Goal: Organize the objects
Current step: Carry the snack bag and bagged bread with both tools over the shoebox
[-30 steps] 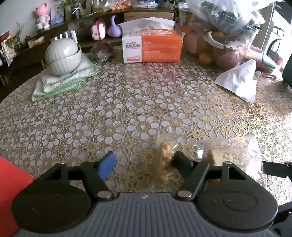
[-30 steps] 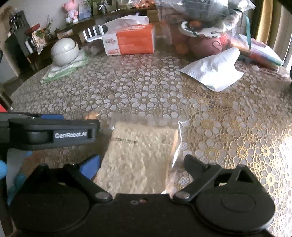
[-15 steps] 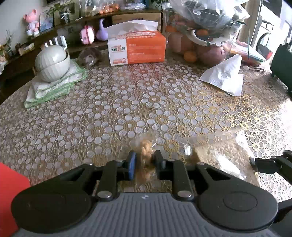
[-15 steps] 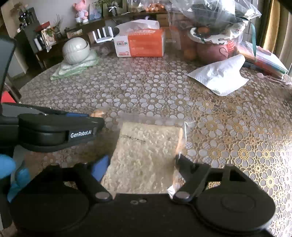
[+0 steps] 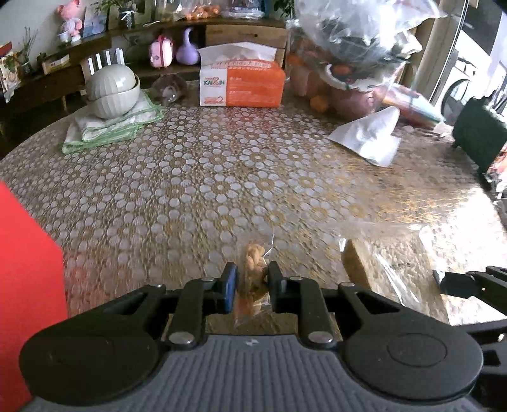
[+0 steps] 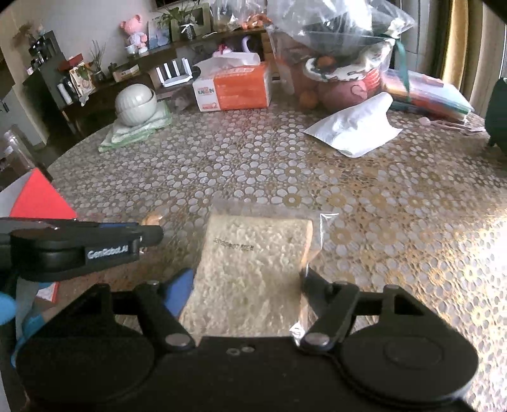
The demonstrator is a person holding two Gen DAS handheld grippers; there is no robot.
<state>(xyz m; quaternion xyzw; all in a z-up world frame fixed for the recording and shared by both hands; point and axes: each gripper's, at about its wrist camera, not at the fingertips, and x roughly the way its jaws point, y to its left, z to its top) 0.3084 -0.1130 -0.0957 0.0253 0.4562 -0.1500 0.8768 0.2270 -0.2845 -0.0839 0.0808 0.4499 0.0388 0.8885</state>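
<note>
While the left gripper (image 5: 252,280) is pinching a small clear snack bag (image 5: 252,266) between its closed-in fingers, the right gripper (image 6: 247,282) is straddling a bagged bread slice (image 6: 253,253) with its jaws spread wide on either side. The bread is lying flat on the table (image 6: 364,190), just beside the snack bag; the right gripper's fingers are sitting close to the slice's edges, and I cannot tell whether they are touching the wrapper. Judging by this, the pick-up step is under way: one item is being gripped, the other is only being lined up.

Next, the right jaws are probably needing to close on the bread gently, since a soft slice is likely to crush and the loose film may slip. Where both items are meant to go is not showing.

As for containers, the snack bag is holding a few tan, knobbly pieces, and the bread's wrapper is holding one slice with a printed date. Farther back, a tissue box (image 6: 234,87) is showing a tissue poking out, stacked bowls (image 6: 134,104) are sitting on folded cloths, and a big plastic bag (image 6: 342,25) is covering fruit.
</note>
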